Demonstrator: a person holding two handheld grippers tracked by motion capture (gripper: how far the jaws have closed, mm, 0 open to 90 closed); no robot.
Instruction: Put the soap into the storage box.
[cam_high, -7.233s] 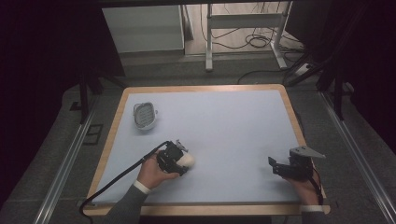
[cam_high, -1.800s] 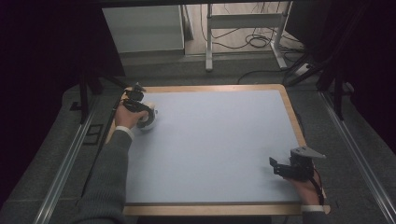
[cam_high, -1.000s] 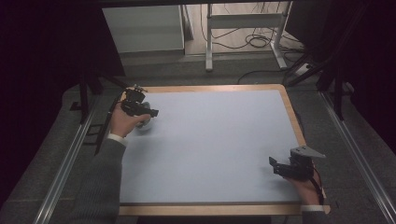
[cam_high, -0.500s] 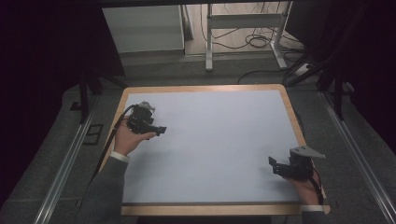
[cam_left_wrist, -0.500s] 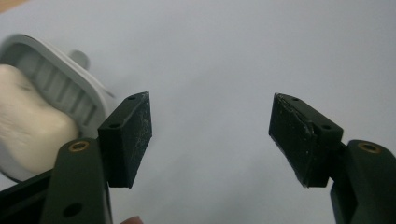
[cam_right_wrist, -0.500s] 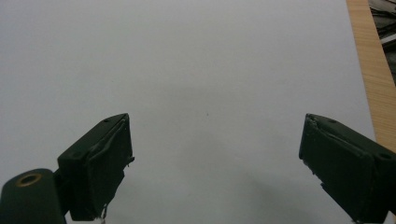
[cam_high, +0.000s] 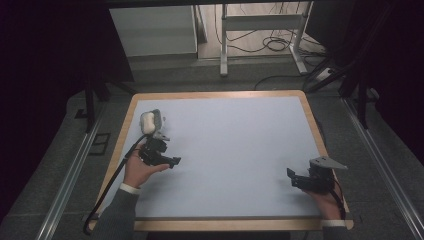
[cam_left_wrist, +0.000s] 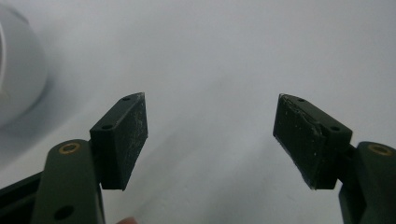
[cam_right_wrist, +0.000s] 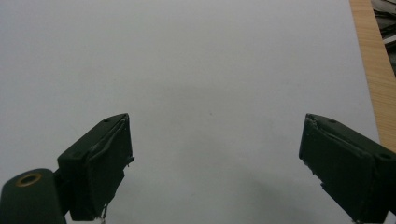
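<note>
White and rounded, a small object (cam_high: 147, 120) sits in a pale shallow dish (cam_high: 156, 118) at the far left of the surface (cam_high: 240, 150), close to its wooden edge. It is too small in the high view to name, but it looks light and possibly soft, so a gentle pinch across its narrow middle seems the safest hold (the dish may slide if nudged). In the left gripper view a blurred pale curve (cam_left_wrist: 18, 70) at the far left is probably that dish. Just nearer lies the left tool (cam_high: 167, 161), jaws wide apart with nothing between them, pointing right, away from the dish. Well apart, at the near right, the right tool (cam_high: 291, 176) rests on the surface, also spread wide and empty.
</note>
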